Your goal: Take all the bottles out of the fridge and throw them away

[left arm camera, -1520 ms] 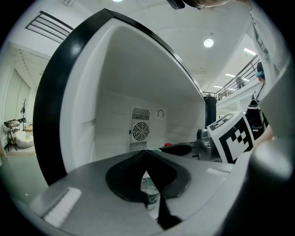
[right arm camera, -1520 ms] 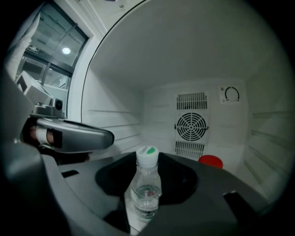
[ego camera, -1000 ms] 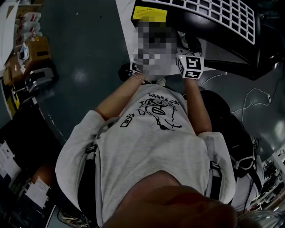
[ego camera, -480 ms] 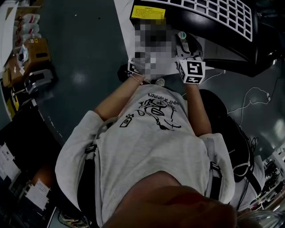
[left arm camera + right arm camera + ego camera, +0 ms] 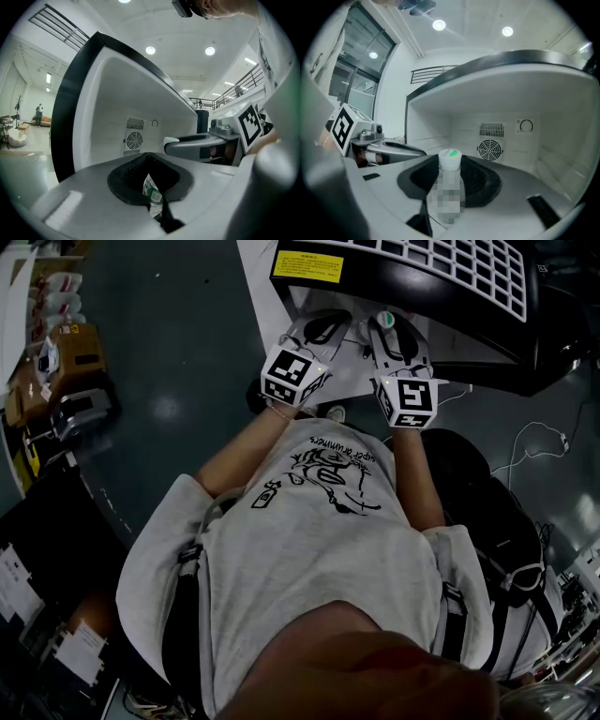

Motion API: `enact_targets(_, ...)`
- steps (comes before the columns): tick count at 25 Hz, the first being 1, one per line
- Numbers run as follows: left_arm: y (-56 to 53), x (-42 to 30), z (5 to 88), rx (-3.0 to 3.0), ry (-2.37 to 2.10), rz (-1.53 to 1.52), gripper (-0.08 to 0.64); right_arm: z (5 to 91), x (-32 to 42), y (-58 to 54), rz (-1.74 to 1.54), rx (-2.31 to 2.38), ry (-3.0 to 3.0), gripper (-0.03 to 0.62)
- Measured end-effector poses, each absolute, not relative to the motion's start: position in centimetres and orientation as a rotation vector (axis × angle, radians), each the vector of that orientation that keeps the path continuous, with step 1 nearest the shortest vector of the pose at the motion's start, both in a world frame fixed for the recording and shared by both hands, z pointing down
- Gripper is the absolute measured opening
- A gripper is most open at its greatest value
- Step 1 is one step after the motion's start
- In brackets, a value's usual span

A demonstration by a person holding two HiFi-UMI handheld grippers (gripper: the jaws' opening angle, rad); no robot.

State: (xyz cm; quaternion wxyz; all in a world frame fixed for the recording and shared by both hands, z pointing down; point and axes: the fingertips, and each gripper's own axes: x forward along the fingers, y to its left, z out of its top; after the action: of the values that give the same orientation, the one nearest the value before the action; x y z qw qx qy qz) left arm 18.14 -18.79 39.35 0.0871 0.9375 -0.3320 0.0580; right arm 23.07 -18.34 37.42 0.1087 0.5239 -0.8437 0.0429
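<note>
In the head view both grippers point at the open black fridge (image 5: pixel 441 296) ahead of the person. My left gripper (image 5: pixel 322 327) is shut on a clear bottle with a green and white label (image 5: pixel 153 196), which sits low in the dark hollow between the jaws. My right gripper (image 5: pixel 388 326) is shut on a clear bottle with a white, green-marked cap (image 5: pixel 450 161) that stands upright between its jaws. The cap (image 5: pixel 384 317) also shows from above. Each gripper view looks into the white fridge interior with its round fan grille (image 5: pixel 134 139) (image 5: pixel 490 150).
The white wire rack on the fridge door (image 5: pixel 450 263) lies at the top. A yellow label (image 5: pixel 307 265) marks the fridge edge. Boxes and clutter (image 5: pixel 70 343) line the left floor. A white cable (image 5: pixel 534 442) and dark bags (image 5: pixel 487 512) lie at the right.
The right gripper's marker cube has drawn back a little toward the person's body, bottle still in the jaws. The left gripper now shows in full; a blur patch covered it before.
</note>
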Motion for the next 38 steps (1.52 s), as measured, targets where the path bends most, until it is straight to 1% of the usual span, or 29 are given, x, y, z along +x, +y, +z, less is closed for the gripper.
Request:
enact_targets(31, -14.3, 18.8, 31.5, 2.901, -0.855, 0.048, 0.009, 29.9, 23.9, -12.9, 0.083, 1.514, -2.541, 0.147)
enact_targets(38, -13.6, 19.1, 30.8, 2.909, -0.857, 0.038, 0.009, 29.2, 24.3, -12.3, 0.069, 1.512, -2.548, 0.147)
